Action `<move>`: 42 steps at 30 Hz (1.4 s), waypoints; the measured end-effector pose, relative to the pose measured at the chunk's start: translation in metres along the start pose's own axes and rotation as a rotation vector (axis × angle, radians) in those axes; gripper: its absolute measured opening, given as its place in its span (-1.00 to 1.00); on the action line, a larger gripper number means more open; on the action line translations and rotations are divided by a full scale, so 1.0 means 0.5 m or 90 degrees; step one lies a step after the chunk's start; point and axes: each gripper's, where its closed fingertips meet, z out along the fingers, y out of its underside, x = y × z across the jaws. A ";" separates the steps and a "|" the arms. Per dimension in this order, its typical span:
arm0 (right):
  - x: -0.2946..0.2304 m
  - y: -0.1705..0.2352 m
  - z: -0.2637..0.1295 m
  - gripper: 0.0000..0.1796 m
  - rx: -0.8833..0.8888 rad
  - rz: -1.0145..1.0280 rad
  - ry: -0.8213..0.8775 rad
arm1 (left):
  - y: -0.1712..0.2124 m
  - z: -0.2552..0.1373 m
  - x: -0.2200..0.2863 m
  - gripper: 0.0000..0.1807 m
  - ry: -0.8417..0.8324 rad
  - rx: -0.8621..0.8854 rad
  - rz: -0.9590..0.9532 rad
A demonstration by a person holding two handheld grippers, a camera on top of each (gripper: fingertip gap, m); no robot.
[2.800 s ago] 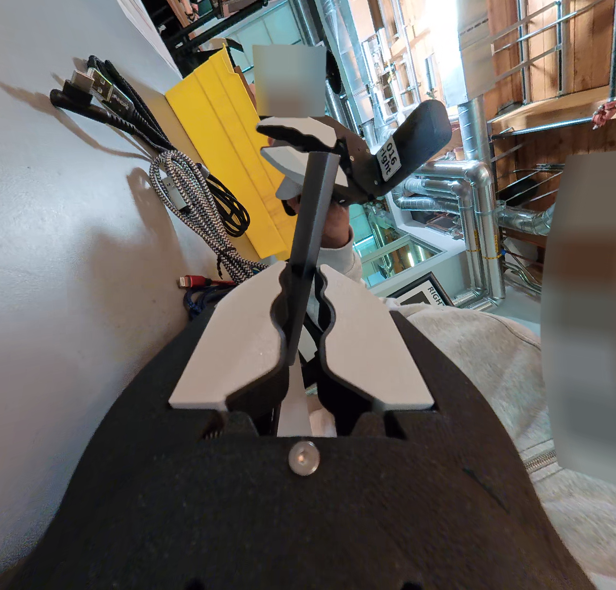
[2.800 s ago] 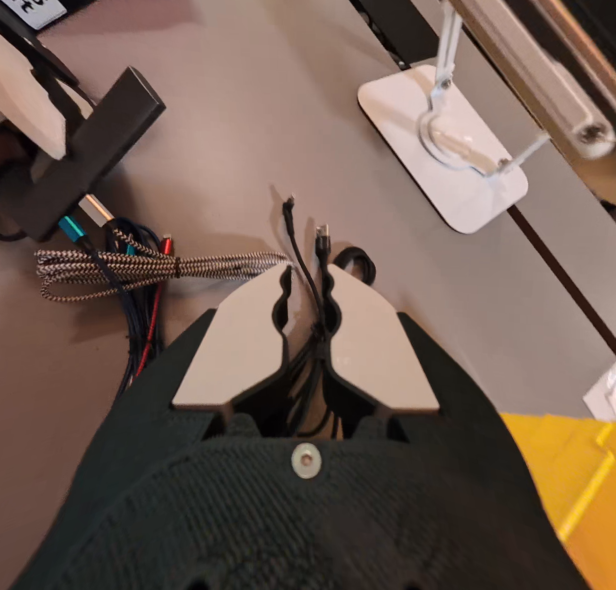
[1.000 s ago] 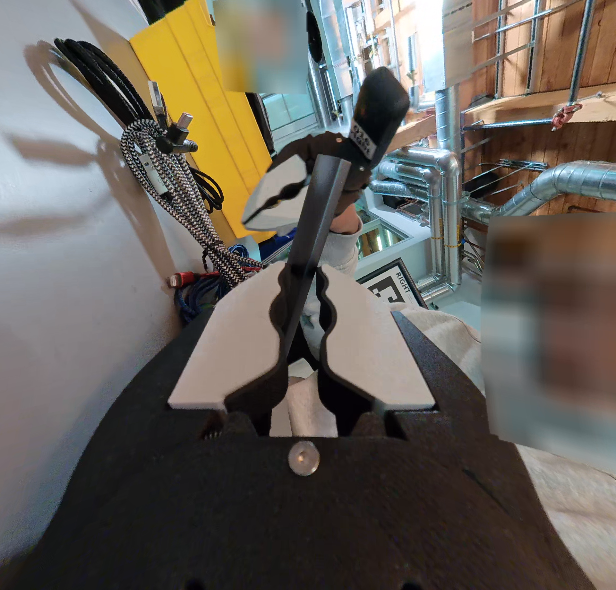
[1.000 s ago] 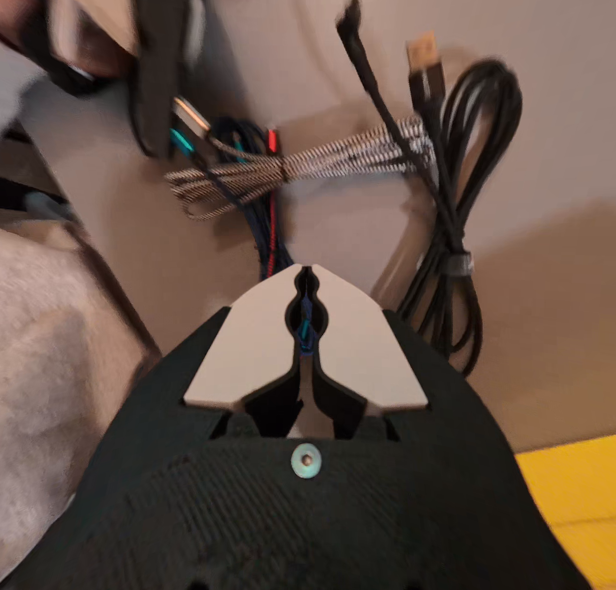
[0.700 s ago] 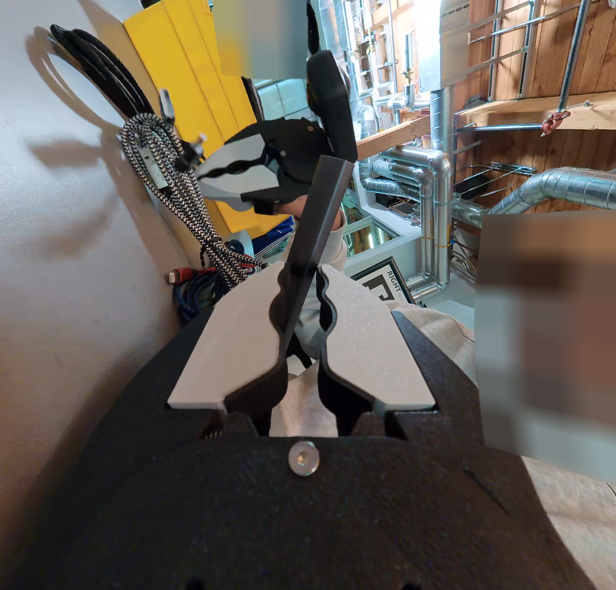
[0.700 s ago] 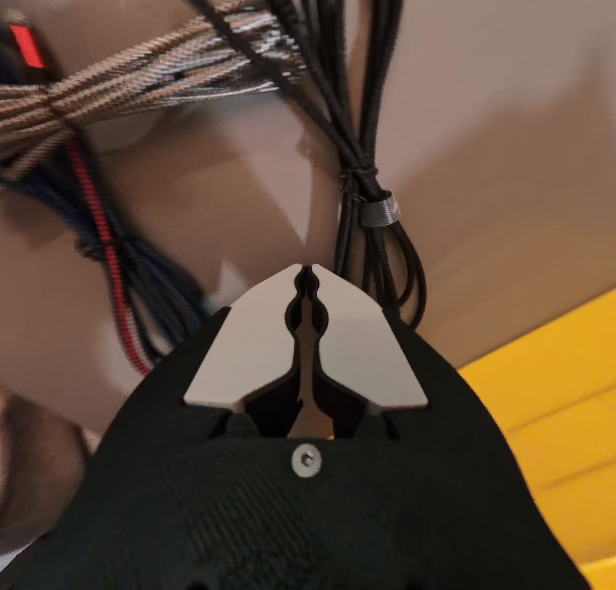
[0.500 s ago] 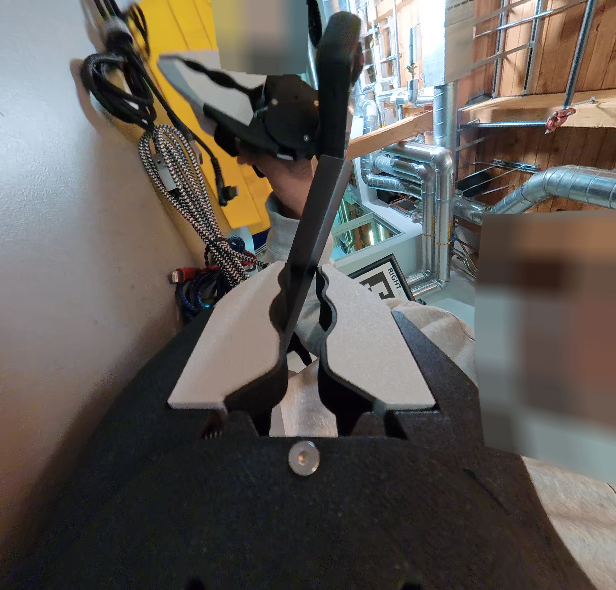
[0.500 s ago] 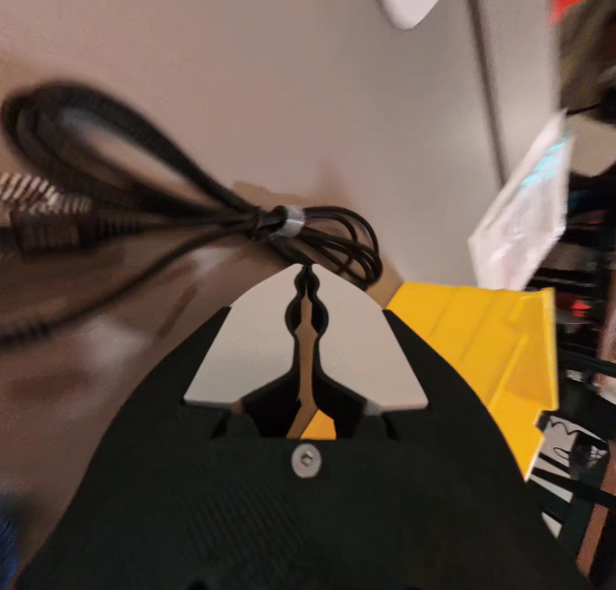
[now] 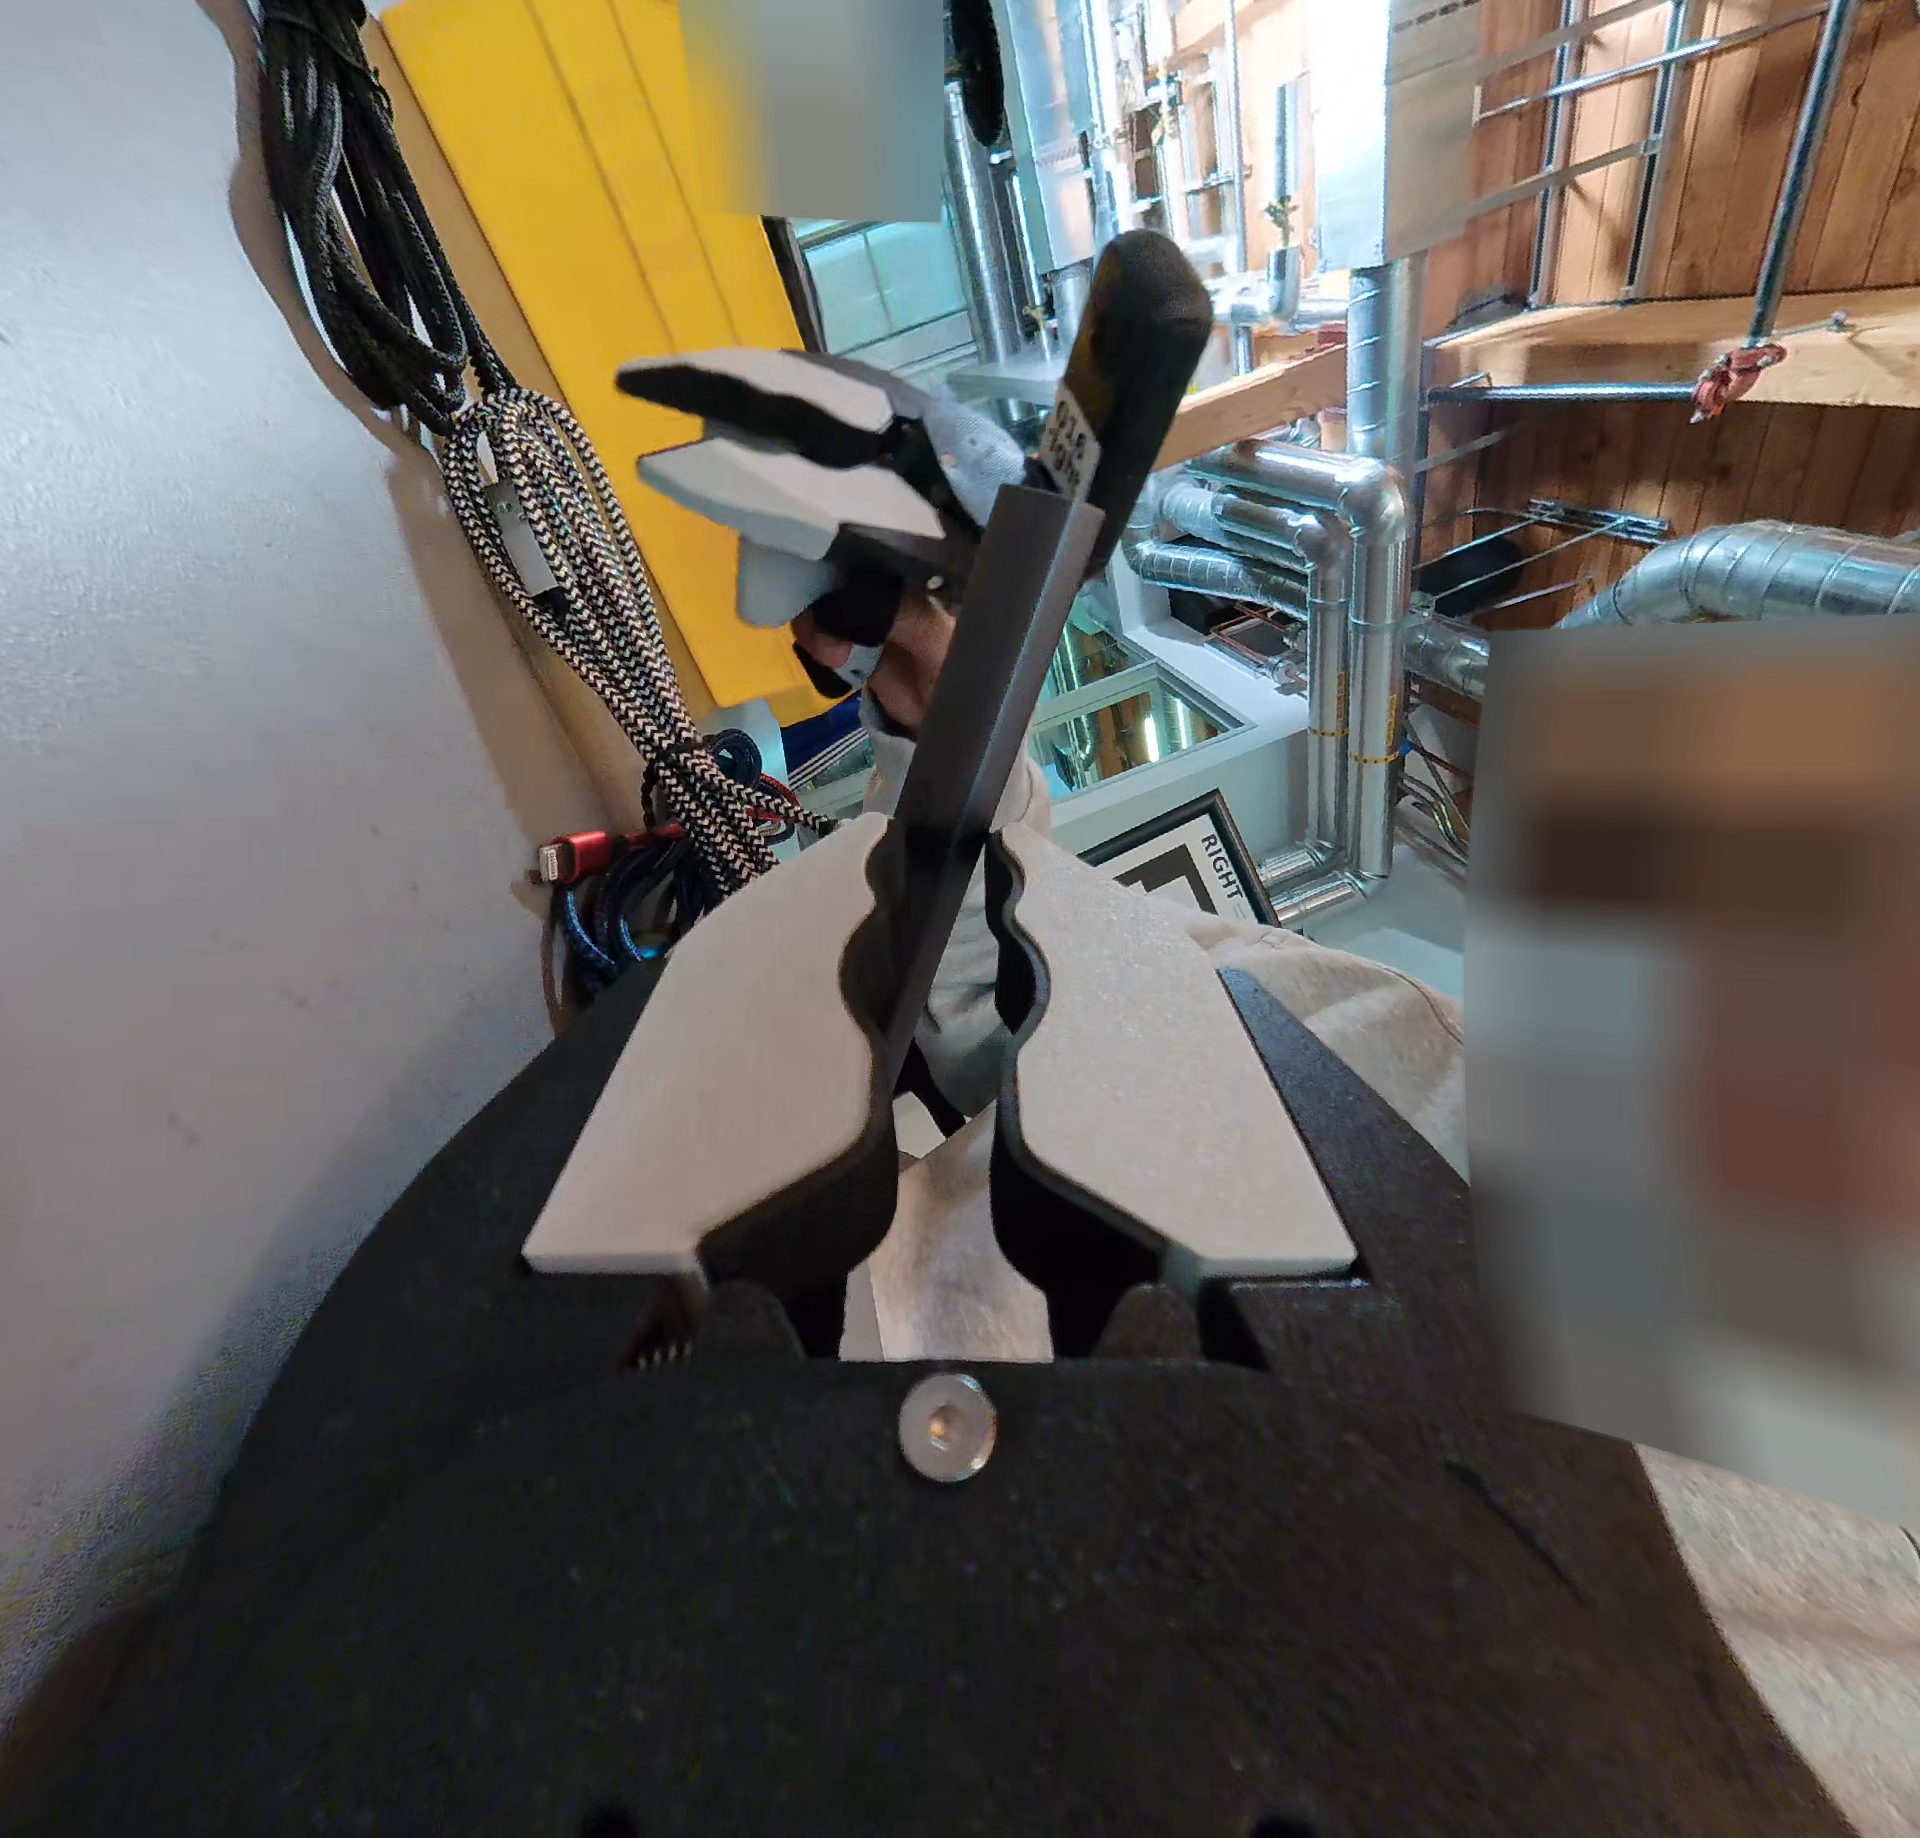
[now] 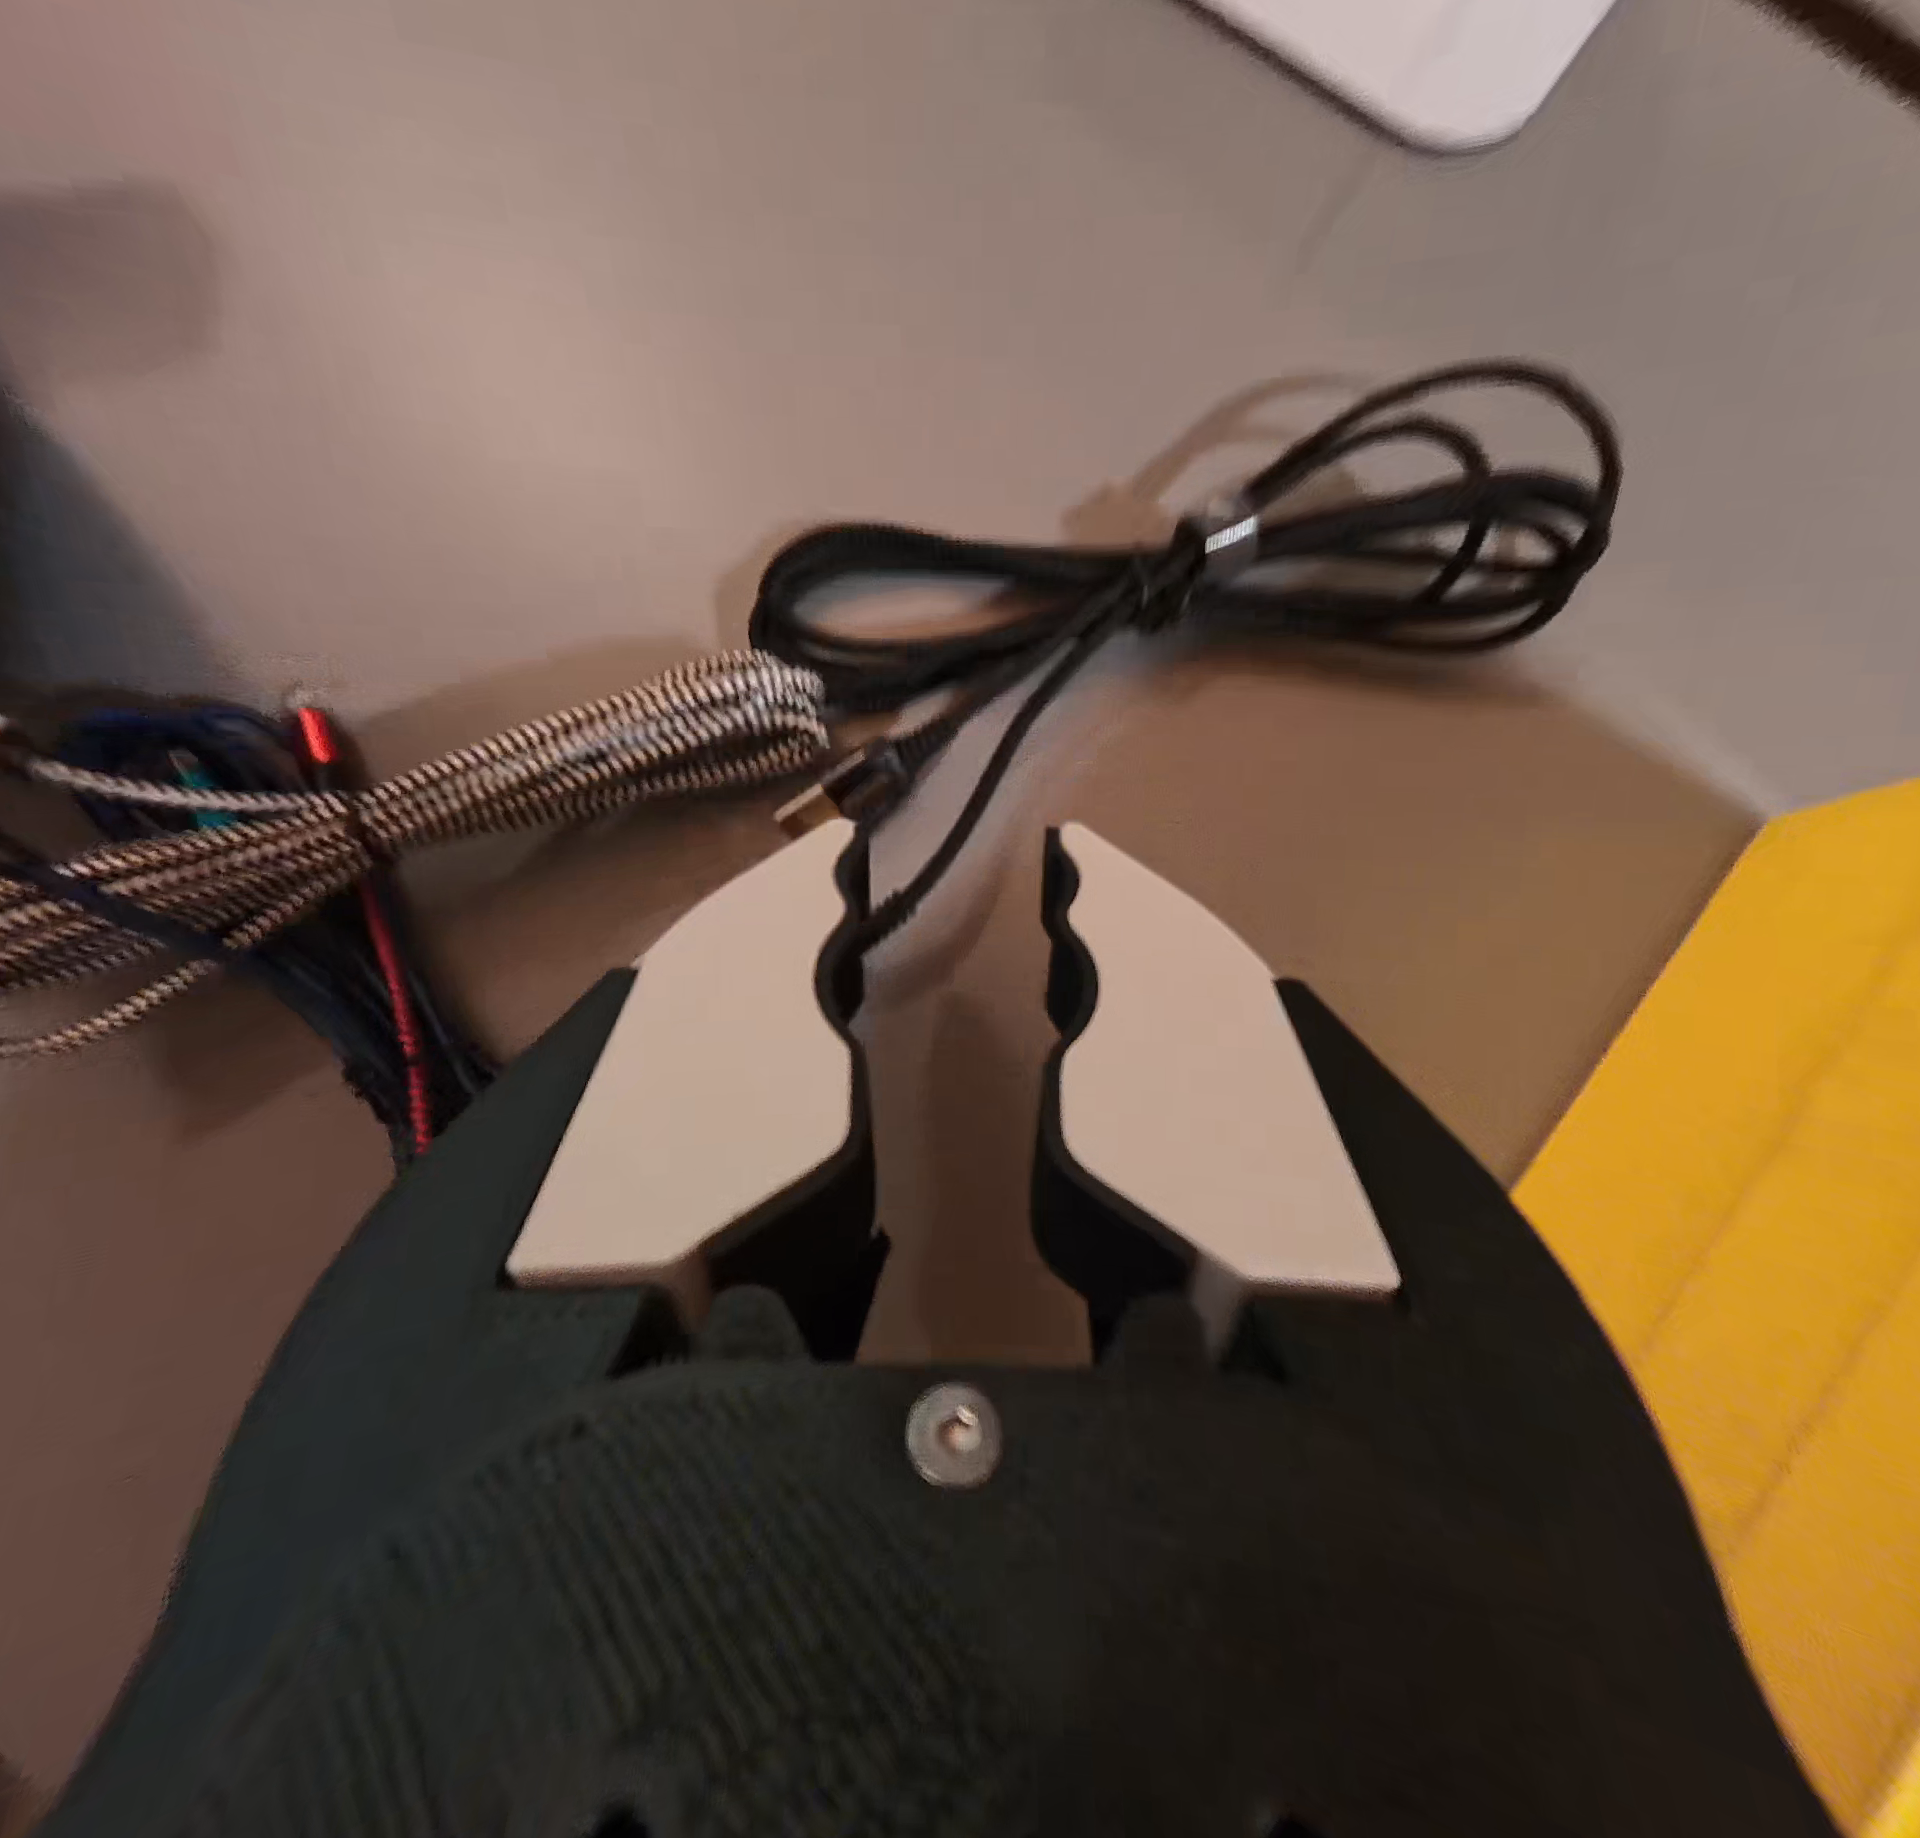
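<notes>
My left gripper (image 9: 940, 832) is shut on a flat dark bar (image 9: 1013, 645) that sticks out past the fingertips, tilted up to the right. My right gripper (image 10: 951, 838) is open and empty, low over the table. A thin strand of the tied black cable bundle (image 10: 1351, 562) runs by its left finger (image 10: 717, 1040). A black-and-white braided cable bundle (image 10: 582, 760) and a red and blue cable bundle (image 10: 390, 988) lie to its left. In the left wrist view the right gripper (image 9: 769, 458) hovers open by the braided bundle (image 9: 582, 583) and the black bundle (image 9: 343, 230).
A yellow bin (image 10: 1745, 1165) stands just right of the right gripper and also shows in the left wrist view (image 9: 582, 230). A white stand base (image 10: 1403, 12) lies at the far side of the grey table (image 10: 727, 282). A person's light sleeve (image 9: 1340, 1009) is close behind. The gap from one gripper's tips to the other's is roughly 15 centimetres.
My right gripper has opened and swung back over the cable bundles; it was shut in the earlier frames. The black bundle now lies right of the braided one. My left gripper still holds the bar.
</notes>
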 end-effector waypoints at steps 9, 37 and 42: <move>-0.064 0.036 0.053 -0.82 -0.004 0.141 -0.213 | 0.001 0.000 0.000 -0.83 0.005 -0.004 -0.010; -0.265 -0.094 -0.028 -0.89 0.182 0.362 -0.538 | 0.011 0.031 -0.033 -0.90 -0.114 0.001 0.085; -0.300 -0.067 -0.033 -0.77 0.094 0.311 -0.605 | 0.015 0.033 -0.033 -0.90 -0.110 -0.011 0.080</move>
